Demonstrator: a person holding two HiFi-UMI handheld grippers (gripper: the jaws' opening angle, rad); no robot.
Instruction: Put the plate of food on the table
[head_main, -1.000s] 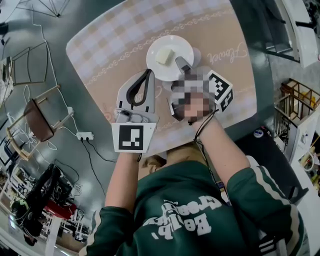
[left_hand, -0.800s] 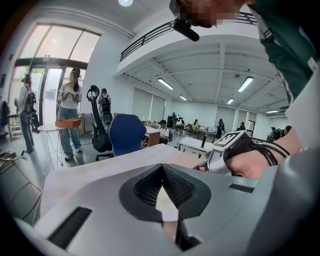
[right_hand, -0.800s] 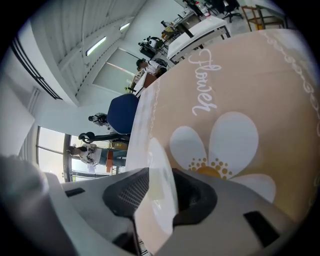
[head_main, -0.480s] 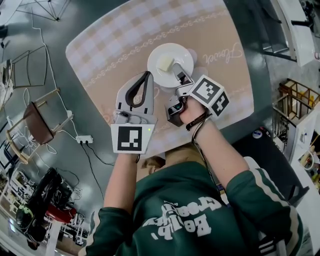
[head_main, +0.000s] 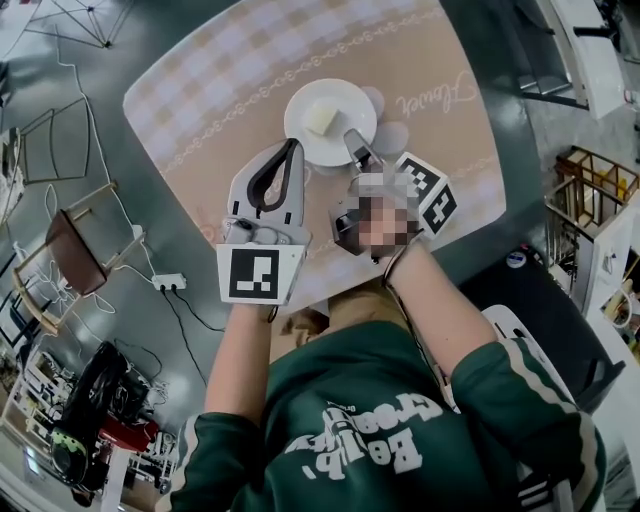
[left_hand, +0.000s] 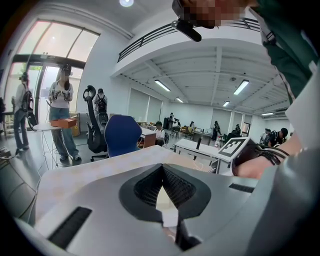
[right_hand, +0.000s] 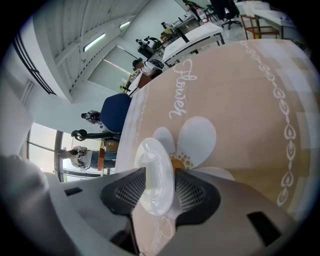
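A white plate (head_main: 330, 122) with a pale yellow block of food (head_main: 320, 118) rests on the checked tablecloth of the table (head_main: 200, 90). My right gripper (head_main: 356, 148) reaches the plate's near rim. In the right gripper view the plate's edge (right_hand: 156, 175) stands between the two pads, and the right gripper (right_hand: 157, 189) is open around it, not pressing. My left gripper (head_main: 293, 152) hovers just left of the plate, its jaws shut with the tips touching and nothing between them; in its own view the left gripper (left_hand: 162, 172) looks out past the table.
A large flower (right_hand: 192, 137) is printed on the cloth beyond the plate. A wooden chair (head_main: 75, 235) and a power strip (head_main: 168, 272) with cables lie on the floor at the left. A shelf unit (head_main: 590, 190) stands at the right. A blue office chair (left_hand: 121, 136) stands behind the table.
The right gripper's jaws have parted off the plate's rim, and the plate lies flat on the cloth. The left gripper has kept its place.
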